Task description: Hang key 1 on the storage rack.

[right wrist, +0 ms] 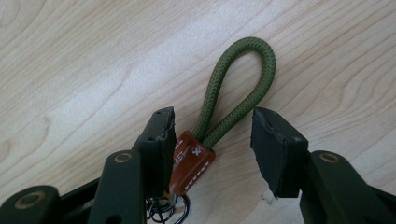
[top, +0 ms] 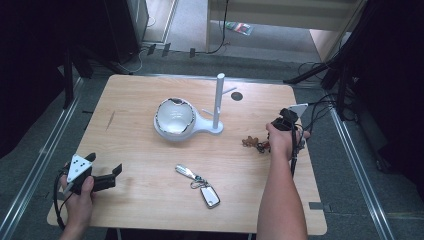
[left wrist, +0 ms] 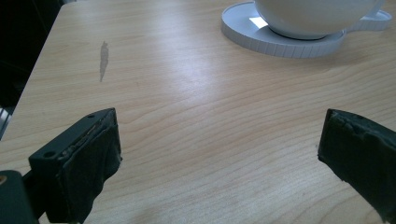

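A pale wooden table [top: 150, 150] stands on grey floor with dark curtains at either side and cables trailing behind it; the landmark on it is the white stand [top: 218, 102], an upright post with side pegs joined to a round dish base. Nearest the person, in front of the stand toward the table's front edge, lies a metal key fob [top: 202, 187] on its ring, untouched and well apart from both hands. At the front left corner, far from the stand, the left gripper [top: 109, 176] rests low over bare wood with its jaws spread wide and nothing between them; it looks parked, waiting out of the way. To the right of the stand, the right gripper [right wrist: 212, 135] is tipped down onto a keychain: a green cord loop [right wrist: 243, 79] lies flat on the wood, running into a brown leather tab [right wrist: 191, 161], with dark rings below it. The jaws stand part open on either side of the loop's neck, one pad touching the tab, not closed on it; this reads as lining up a pinch, probably so the loop can hang from a peg. Beside the post, the white bowl [top: 174, 116] sits in the stand's dish; its inside looks glossy, and I cannot tell if anything is in it.
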Available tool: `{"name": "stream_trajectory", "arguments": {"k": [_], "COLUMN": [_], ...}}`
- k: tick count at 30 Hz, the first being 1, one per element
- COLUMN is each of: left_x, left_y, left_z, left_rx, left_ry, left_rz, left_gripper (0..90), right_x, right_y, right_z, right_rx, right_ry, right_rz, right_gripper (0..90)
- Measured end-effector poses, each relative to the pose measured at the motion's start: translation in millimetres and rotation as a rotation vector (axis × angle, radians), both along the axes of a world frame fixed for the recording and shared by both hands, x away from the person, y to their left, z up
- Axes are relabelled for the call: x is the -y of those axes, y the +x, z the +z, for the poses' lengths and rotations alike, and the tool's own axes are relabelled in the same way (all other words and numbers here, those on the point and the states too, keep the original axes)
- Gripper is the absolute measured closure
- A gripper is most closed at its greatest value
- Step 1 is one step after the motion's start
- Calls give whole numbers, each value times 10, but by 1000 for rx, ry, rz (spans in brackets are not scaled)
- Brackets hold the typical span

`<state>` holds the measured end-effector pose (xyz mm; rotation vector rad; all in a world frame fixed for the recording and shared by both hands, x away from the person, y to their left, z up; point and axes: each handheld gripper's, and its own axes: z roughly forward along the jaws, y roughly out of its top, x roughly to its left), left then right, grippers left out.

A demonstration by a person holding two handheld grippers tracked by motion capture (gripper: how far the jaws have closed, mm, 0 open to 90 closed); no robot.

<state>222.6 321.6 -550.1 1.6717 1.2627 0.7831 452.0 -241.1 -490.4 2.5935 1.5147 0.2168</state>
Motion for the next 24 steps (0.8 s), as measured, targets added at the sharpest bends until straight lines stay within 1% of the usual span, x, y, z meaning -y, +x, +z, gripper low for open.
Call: {"name": "stream_trajectory", "arguments": {"k": [6, 9, 11, 16, 18, 19, 22, 24], "left_x": [-3, -3, -3, -4, -3, -3, -2, -2], "left_y": [2, 1, 2, 2, 3, 3, 3, 3], "left_z": [0, 1, 0, 0, 0, 0, -1, 0], "left_rx": [0, -1, -1, -1, 0, 0, 0, 0], "left_ry": [-2, -2, -2, -3, -3, -3, -2, -2], "left_rz": [1, -1, 0, -1, 1, 1, 1, 0], "left_gripper": [0, 0, 0, 0, 0, 0, 0, 0], "right_x": [-42, -57, -67, -78, -77, -77, -90, -103], "right_y": [13, 23, 28, 31, 31, 29, 24, 20], "right_z": [-28, -65, -71, -78, -108, -118, -127, -130], "right_rx": [-7, -26, -26, -21, -36, -34, -28, -28], "right_ry": [-13, -28, -20, -24, -11, -11, -31, -51], "right_rz": [3, 9, 5, 16, 24, 23, 26, 40], "right_gripper": [513, 523, 541, 560, 577, 587, 617, 657]}}
